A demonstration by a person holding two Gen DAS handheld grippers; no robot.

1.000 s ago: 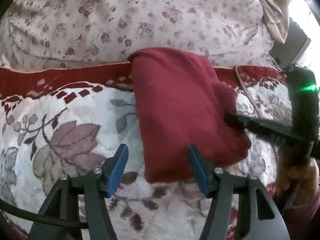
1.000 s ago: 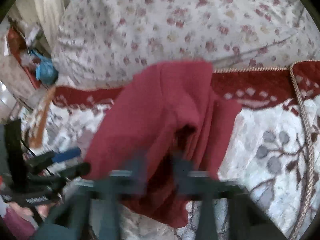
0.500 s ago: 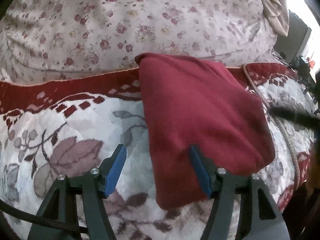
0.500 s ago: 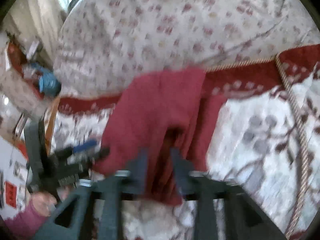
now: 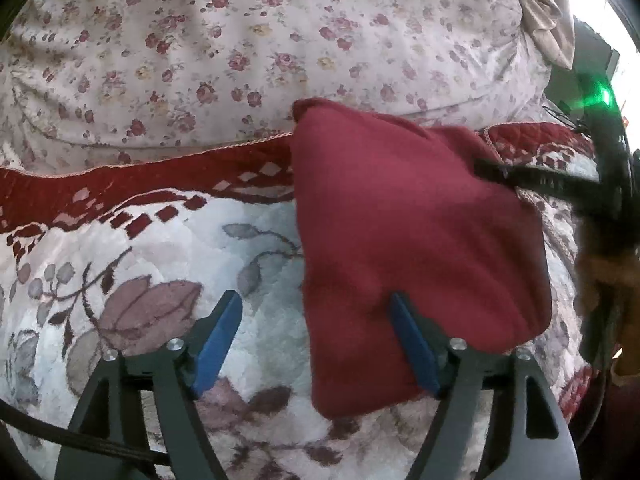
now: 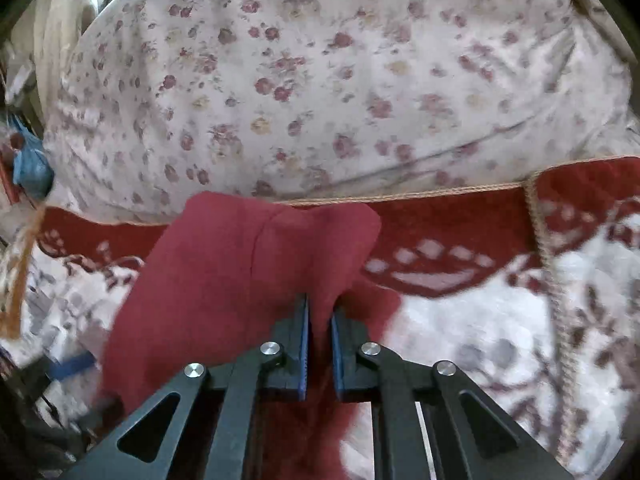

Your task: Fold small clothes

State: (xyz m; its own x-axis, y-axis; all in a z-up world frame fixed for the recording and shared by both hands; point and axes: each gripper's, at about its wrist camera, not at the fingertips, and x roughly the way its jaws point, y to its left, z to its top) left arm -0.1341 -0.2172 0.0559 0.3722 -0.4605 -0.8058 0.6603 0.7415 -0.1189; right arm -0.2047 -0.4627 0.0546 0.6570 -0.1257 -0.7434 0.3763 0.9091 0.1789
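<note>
A dark red small garment [image 5: 404, 236] lies folded on the patterned white and red quilt [image 5: 168, 248]. My left gripper [image 5: 316, 316] is open, with its right finger touching the garment's near edge and its left finger over bare quilt. My right gripper [image 6: 320, 316] is shut on a fold of the red garment [image 6: 224, 272] and holds it lifted. The right gripper also shows in the left wrist view [image 5: 492, 170] at the garment's far right corner. The left gripper's blue pad [image 6: 74, 364] peeks out at the garment's left edge in the right wrist view.
A floral pillow [image 5: 248, 52] lies behind the garment, also in the right wrist view [image 6: 320, 80]. A braided cord [image 6: 548, 256] runs down the quilt on the right. Blue clutter [image 6: 30, 164] sits at the far left.
My right gripper has come back to the garment's far right corner and raised a fold of it. The left gripper has stayed open at the near edge.
</note>
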